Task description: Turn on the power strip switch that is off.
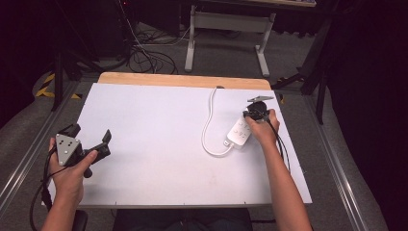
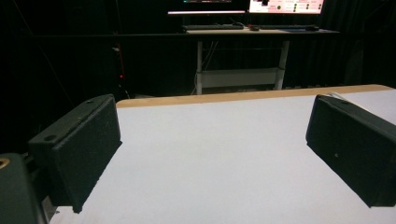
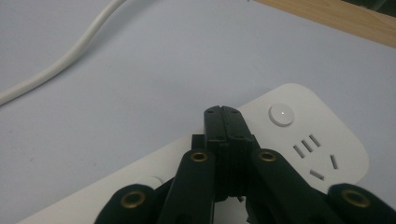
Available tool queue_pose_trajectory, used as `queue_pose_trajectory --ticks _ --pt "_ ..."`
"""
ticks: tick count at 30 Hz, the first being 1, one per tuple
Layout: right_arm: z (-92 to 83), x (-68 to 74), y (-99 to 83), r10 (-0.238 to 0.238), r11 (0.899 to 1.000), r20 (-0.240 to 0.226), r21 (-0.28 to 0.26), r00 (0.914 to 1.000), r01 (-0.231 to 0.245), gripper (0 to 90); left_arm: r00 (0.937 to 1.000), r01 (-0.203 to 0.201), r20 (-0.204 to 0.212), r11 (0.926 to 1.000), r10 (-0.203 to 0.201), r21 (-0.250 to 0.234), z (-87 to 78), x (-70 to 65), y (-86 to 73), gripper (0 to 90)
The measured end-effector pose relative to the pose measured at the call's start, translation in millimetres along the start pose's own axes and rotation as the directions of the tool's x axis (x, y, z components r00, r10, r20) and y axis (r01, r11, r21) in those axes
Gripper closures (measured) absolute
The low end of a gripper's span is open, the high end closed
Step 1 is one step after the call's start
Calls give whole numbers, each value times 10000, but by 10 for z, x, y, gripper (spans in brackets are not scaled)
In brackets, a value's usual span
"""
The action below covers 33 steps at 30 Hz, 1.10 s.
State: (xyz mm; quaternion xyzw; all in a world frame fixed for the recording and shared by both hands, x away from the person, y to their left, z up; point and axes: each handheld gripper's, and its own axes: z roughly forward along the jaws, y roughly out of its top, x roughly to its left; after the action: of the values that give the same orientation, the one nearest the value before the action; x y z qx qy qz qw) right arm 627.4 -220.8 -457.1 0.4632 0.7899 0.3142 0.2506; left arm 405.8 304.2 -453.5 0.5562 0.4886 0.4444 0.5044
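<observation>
A white power strip (image 1: 239, 132) lies on the right half of the white table top (image 1: 159, 144), and its white cable (image 1: 208, 125) loops off to the left and back. My right gripper (image 1: 250, 114) hovers over the strip's far end. In the right gripper view its jaws are shut (image 3: 225, 112) with nothing between them. The tips sit just left of the strip's round button (image 3: 281, 115), above the strip (image 3: 327, 140); whether they touch it I cannot tell. My left gripper (image 1: 89, 134) is held at the table's front left, open (image 2: 210, 154) and holding nothing.
A wooden strip (image 1: 183, 79) runs along the table's far edge. Beyond it stand a desk frame (image 1: 226, 29) and loose cables (image 1: 144, 53) on the floor. Dark drapes close in the right side. Bare table surface (image 2: 210, 140) lies between the left jaws.
</observation>
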Motion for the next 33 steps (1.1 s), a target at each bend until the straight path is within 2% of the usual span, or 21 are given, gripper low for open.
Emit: queue_pose_trajectory --ticks 5,23,33 --pt "-8 -27 -7 210 9998 -208 4 9996 -210 900 10000 31 17 10000 -31 -15 6 -7 0 37" --pt "-33 -3 -13 174 9998 42 105 9998 -174 900 9999 67 105 10000 -66 -17 15 -18 5 37" --pt "-34 -14 -9 308 9994 -14 147 9995 -308 900 9999 121 113 9999 -121 16 28 -13 2 38"
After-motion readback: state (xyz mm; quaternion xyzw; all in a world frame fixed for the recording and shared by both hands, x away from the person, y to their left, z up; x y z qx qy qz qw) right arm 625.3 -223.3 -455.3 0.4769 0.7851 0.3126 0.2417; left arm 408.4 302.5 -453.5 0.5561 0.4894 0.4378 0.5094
